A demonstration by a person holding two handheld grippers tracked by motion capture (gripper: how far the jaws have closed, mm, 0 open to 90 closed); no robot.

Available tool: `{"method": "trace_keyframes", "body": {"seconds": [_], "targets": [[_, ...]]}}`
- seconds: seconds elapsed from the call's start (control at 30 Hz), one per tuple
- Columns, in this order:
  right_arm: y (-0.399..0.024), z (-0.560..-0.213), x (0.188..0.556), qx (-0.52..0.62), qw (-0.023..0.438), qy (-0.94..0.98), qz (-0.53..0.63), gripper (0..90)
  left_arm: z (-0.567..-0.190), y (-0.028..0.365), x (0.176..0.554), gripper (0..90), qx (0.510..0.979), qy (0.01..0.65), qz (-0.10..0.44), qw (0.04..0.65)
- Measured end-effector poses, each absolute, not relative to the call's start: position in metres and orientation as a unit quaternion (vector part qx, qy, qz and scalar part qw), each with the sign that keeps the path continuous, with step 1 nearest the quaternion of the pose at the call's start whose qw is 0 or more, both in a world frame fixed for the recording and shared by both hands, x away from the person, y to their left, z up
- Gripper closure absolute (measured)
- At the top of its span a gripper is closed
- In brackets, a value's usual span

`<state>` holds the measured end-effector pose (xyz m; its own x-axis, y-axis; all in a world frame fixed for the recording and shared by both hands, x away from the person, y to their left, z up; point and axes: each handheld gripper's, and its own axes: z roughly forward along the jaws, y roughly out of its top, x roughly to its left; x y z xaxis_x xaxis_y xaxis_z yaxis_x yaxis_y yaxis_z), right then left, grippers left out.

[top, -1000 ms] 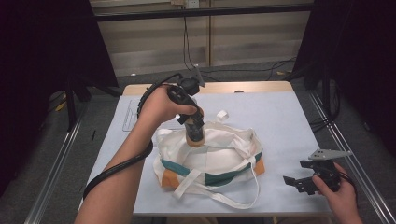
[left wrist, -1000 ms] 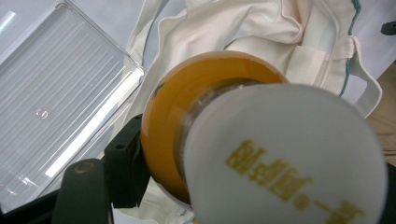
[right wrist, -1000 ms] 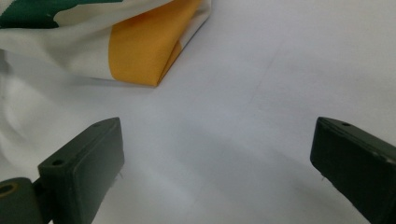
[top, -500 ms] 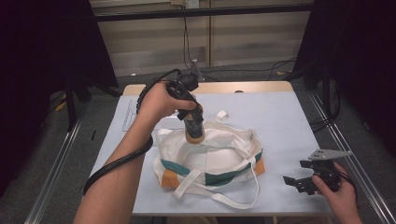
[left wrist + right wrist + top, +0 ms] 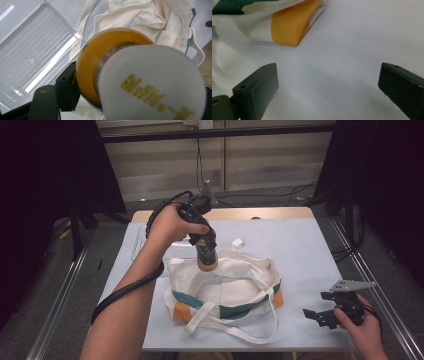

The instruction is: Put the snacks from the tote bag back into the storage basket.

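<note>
One broad table [image 5: 310,250] covered in pale blue-grey is carrying everything, and a cream tote bag [image 5: 235,290] with green and orange panels is lying crumpled across its middle, its long straps spilling toward the near edge. Beside the bag's far-left corner a clear ribbed plastic tray [image 5: 32,55] is lying flat on the table, likely kept close as a staging spot. The left gripper [image 5: 202,251] is pointing steeply downward over the bag's far edge, its jaws clamping a bottle [image 5: 110,57] of orange liquid with a white cap [image 5: 155,85] printed in gold; the bottle is hanging just above or touching the fabric, which suggests it is being put into or taken out of the bag, though which I cannot tell. The right gripper [image 5: 330,312] is resting near the table's near-right corner, well apart from the bag, its jaws standing wide with nothing between them, probably waiting to steady the cloth or a strap.
</note>
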<state>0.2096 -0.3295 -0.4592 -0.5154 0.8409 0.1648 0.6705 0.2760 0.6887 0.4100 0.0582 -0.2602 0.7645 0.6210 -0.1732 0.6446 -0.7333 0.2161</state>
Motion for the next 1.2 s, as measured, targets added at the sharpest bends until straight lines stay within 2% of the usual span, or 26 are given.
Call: {"method": "trace_keyframes", "body": {"seconds": [1.2], "targets": [[-0.329, -0.460, 0.210, 0.477, 0.116, 0.791, 0.364, 2.8, -0.258, 0.063, 0.431, 29.9, 0.927, 0.349, -0.036, 0.133]]}}
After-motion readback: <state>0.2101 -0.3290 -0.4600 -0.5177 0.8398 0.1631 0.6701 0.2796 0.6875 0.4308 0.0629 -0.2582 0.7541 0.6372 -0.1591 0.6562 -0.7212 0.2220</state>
